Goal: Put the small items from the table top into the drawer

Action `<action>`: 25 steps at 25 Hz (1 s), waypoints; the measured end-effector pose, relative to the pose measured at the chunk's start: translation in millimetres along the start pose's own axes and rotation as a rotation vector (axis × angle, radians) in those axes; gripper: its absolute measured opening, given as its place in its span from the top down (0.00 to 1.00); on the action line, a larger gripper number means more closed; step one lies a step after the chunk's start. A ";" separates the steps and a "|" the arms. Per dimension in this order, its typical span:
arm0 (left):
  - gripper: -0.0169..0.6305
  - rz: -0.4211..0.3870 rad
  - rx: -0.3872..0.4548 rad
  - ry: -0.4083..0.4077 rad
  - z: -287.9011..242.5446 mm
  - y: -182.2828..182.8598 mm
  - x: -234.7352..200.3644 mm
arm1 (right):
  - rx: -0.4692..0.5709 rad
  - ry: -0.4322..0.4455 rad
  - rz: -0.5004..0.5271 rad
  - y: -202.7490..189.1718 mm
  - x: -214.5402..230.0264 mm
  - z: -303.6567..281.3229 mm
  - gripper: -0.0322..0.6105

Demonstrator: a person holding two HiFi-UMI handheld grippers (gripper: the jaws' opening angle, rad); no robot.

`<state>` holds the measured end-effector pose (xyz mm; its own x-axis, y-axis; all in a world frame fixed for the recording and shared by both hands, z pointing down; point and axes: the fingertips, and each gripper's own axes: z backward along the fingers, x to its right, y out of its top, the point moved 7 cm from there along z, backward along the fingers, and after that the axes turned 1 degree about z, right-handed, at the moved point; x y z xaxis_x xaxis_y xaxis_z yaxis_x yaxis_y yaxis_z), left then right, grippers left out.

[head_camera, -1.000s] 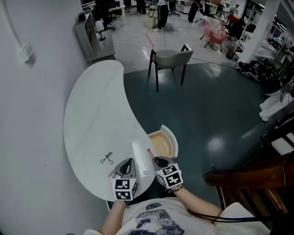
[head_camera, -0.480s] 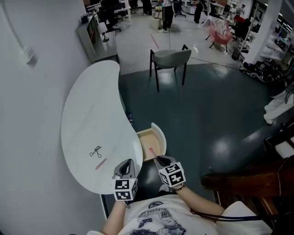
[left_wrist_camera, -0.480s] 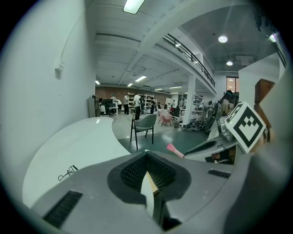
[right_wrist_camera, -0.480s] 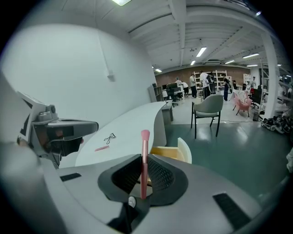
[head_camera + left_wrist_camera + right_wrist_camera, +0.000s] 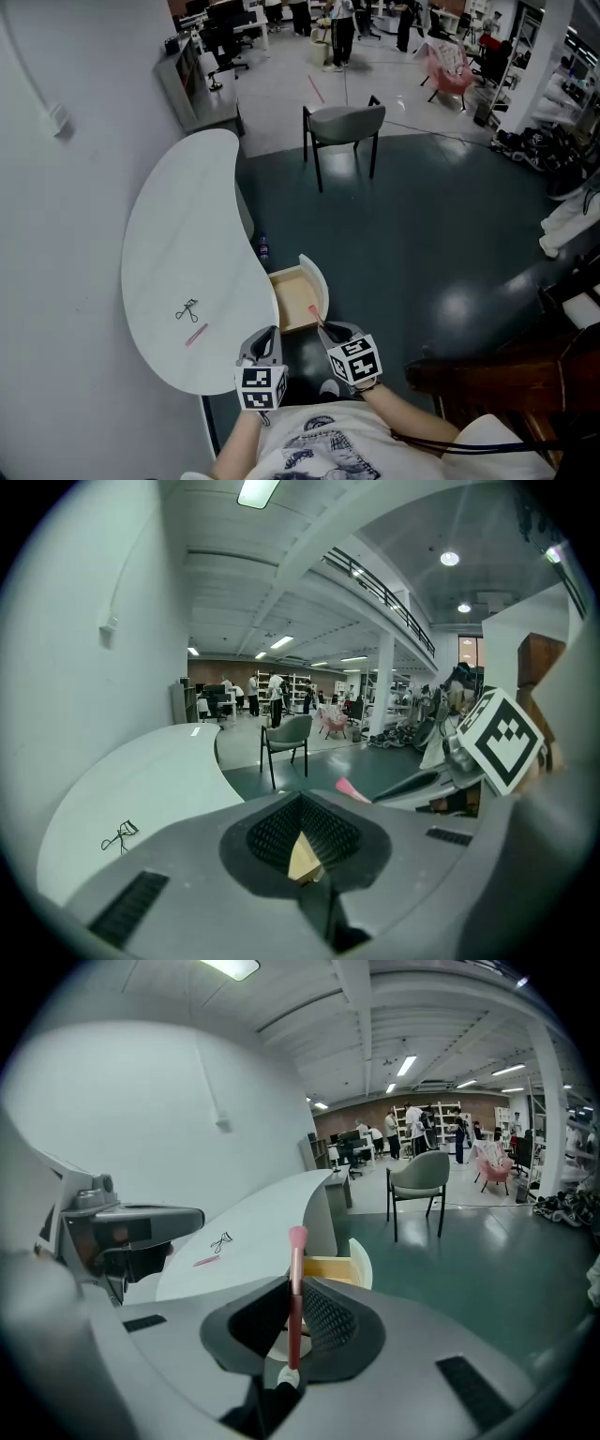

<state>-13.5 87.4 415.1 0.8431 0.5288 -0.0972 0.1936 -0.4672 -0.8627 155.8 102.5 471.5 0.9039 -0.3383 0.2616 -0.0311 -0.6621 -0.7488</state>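
**Pink brush gripped near the open drawer**

A pink brush (image 5: 296, 1279) is grasped by the right hand-held gripper (image 5: 292, 1309), close to the open drawer (image 5: 317, 277). The left hand-held gripper (image 5: 305, 841) is clenched on nothing. An eyelash curler (image 5: 187, 309) and a pink stick (image 5: 196, 335) are seen lying on the surface (image 5: 187, 234).

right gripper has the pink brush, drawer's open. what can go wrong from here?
1. The pink brush lies lengthwise in the right gripper, head poking past the tips; it may pivot or catch on the drawer wall.
2. The drawer juts out over the floor; an off-target release likely drops the brush there.
3. The eyelash curler and pink stick lie flat on the table, awkward to pinch.
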 end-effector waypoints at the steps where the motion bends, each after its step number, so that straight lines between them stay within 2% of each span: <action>1: 0.94 -0.001 0.002 0.005 -1.3 1.6 -2.2 | 0.000 0.001 -0.003 0.4 0.5 -1.8 0.86; 8: 0.94 0.006 -0.025 0.021 -13.8 4.3 -26.1 | -0.015 0.006 -0.016 6.6 0.3 -16.8 0.86; 25: 0.94 0.007 -0.082 -0.069 -106.4 21.1 -91.8 | -0.063 -0.049 -0.061 49.9 26.2 -103.9 0.86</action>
<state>-33.4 -46.3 458.6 0.8086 0.5715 -0.1397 0.2304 -0.5261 -0.8186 133.6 -8.9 504.3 0.9245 -0.2641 0.2748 -0.0005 -0.7218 -0.6921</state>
